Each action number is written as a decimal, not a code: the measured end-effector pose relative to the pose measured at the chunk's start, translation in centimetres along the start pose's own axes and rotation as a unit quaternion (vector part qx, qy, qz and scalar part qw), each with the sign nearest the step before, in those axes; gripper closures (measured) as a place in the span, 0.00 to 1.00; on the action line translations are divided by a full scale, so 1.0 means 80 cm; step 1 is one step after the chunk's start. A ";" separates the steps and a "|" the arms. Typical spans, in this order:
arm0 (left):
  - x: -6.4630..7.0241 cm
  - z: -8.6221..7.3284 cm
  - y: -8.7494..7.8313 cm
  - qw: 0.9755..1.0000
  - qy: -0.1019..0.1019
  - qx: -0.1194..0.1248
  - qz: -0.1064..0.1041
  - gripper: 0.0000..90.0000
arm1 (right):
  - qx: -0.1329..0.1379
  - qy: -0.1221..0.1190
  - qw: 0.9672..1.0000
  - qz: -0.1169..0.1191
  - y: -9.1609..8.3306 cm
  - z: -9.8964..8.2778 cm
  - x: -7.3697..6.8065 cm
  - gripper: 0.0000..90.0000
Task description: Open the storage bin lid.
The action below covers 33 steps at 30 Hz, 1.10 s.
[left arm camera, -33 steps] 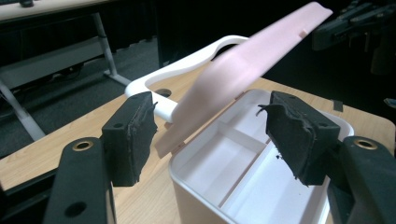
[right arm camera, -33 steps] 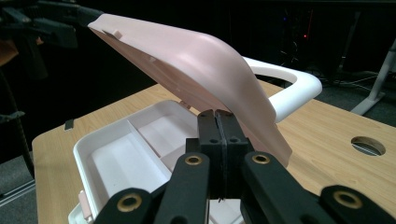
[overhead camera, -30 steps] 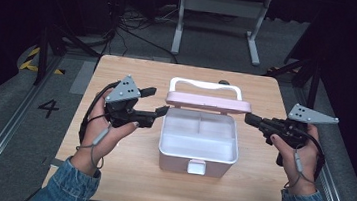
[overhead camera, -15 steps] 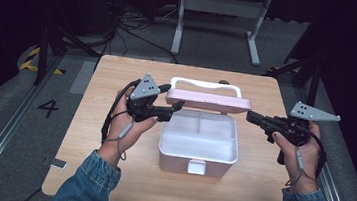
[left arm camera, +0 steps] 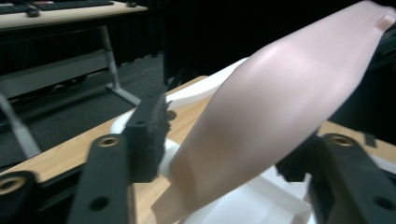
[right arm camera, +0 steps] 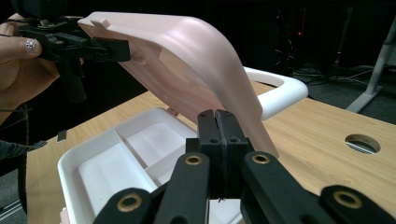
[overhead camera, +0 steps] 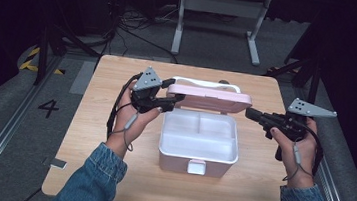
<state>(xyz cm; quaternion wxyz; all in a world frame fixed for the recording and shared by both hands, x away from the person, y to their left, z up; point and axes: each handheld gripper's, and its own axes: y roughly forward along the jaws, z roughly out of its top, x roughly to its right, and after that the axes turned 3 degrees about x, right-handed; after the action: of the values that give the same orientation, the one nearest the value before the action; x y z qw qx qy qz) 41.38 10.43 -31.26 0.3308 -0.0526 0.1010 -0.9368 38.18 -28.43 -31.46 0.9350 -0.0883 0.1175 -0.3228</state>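
Risk: my left gripper [overhead camera: 171, 101] straddles the lid [overhead camera: 209, 97] edge; I judge it could slip off and let the lid drop onto the box [overhead camera: 199, 142].
Cause: the lid stands tilted, its curved rim offering little purchase.
Left gripper state: jaws either side of the lid; whether they pinch it, I cannot tell.
Right gripper [overhead camera: 251, 113] state: jaws pressed together, empty, just beside the lid's right end.
Box: mid-desk [overhead camera: 87, 136], open, compartments bare.
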 end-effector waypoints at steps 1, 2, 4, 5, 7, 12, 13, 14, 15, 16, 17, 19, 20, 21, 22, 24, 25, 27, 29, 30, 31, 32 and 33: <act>0.000 0.000 0.001 1.000 0.001 0.002 0.000 0.54 | 0.000 0.001 1.000 0.000 0.000 0.000 0.000 1.00; -0.001 0.000 0.002 1.000 0.001 0.002 -0.002 0.56 | 0.001 0.002 1.000 0.001 0.001 0.000 0.001 1.00; 0.000 0.000 0.005 1.000 0.003 0.006 -0.005 0.60 | 0.000 0.002 1.000 -0.002 0.001 -0.001 0.002 1.00; 0.001 0.001 0.005 1.000 0.006 0.005 -0.002 0.60 | -0.001 0.001 1.000 -0.003 0.001 -0.001 0.002 1.00; 0.000 0.002 0.006 1.000 0.009 0.004 -0.001 0.61 | 0.000 0.003 1.000 -0.004 -0.001 -0.001 0.003 1.00; -0.004 0.004 0.008 1.000 0.008 0.001 -0.001 0.62 | -0.001 -0.006 1.000 -0.008 -0.008 -0.004 0.002 1.00; -0.005 0.005 0.009 1.000 0.009 0.000 0.000 0.62 | -0.002 -0.006 1.000 -0.009 -0.010 -0.006 0.003 1.00; -0.005 0.006 0.010 1.000 0.007 -0.001 0.001 0.62 | -0.002 -0.005 1.000 -0.011 -0.014 -0.008 0.003 1.00; -0.006 0.006 0.011 1.000 0.007 -0.002 0.002 0.62 | -0.003 -0.006 1.000 -0.013 -0.016 -0.010 0.004 1.00; -0.007 0.007 0.012 1.000 0.006 -0.002 0.001 0.62 | -0.003 -0.006 1.000 -0.017 -0.019 -0.013 0.006 0.99; -0.009 0.008 0.013 1.000 0.007 -0.002 0.002 0.62 | -0.005 -0.007 1.000 -0.021 -0.022 -0.015 0.008 0.99; -0.011 0.009 0.015 1.000 0.002 -0.004 0.003 0.62 | -0.006 -0.002 1.000 -0.027 -0.029 -0.020 0.012 0.97; -0.013 0.010 0.016 1.000 0.002 -0.006 0.004 0.62 | -0.006 -0.001 1.000 -0.029 -0.032 -0.022 0.014 0.96; -0.014 0.012 0.018 1.000 0.002 -0.007 0.005 0.63 | -0.007 -0.001 0.999 -0.033 -0.035 -0.025 0.016 0.95; -0.015 0.012 0.019 1.000 0.002 -0.009 0.007 0.63 | -0.009 0.002 0.999 -0.035 -0.038 -0.027 0.018 0.94; -0.018 0.015 0.023 1.000 -0.001 -0.011 0.010 0.63 | -0.010 0.000 0.999 -0.040 -0.043 -0.032 0.021 0.92; -0.020 0.015 0.025 1.000 -0.002 -0.012 0.012 0.63 | -0.010 0.003 0.999 -0.043 -0.046 -0.034 0.023 0.90; -0.022 0.016 0.027 1.000 -0.005 -0.014 0.014 0.63 | -0.013 0.001 0.999 -0.045 -0.047 -0.036 0.024 0.89; -0.025 0.018 0.030 1.000 -0.006 -0.016 0.016 0.63 | -0.013 -0.002 0.999 -0.049 -0.050 -0.040 0.025 0.88; -0.026 0.018 0.032 1.000 -0.006 -0.016 0.018 0.63 | -0.015 -0.001 0.999 -0.051 -0.052 -0.042 0.026 0.88; -0.028 0.019 0.034 1.000 -0.004 -0.018 0.020 0.63 | -0.016 -0.001 0.999 -0.052 -0.053 -0.043 0.026 0.87; -0.029 0.020 0.035 1.000 -0.006 -0.020 0.021 0.63 | -0.017 -0.001 0.998 -0.053 -0.054 -0.045 0.027 0.87; -0.031 0.021 0.037 0.999 -0.004 -0.021 0.024 0.63 | -0.016 0.002 0.998 -0.053 -0.056 -0.048 0.028 0.87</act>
<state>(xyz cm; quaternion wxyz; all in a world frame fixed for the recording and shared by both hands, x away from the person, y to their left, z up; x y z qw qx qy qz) 45.34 9.47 -30.40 0.3521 -0.0605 0.1204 -0.9262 36.22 -33.63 -34.42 0.9148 -0.1089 0.1195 -0.3702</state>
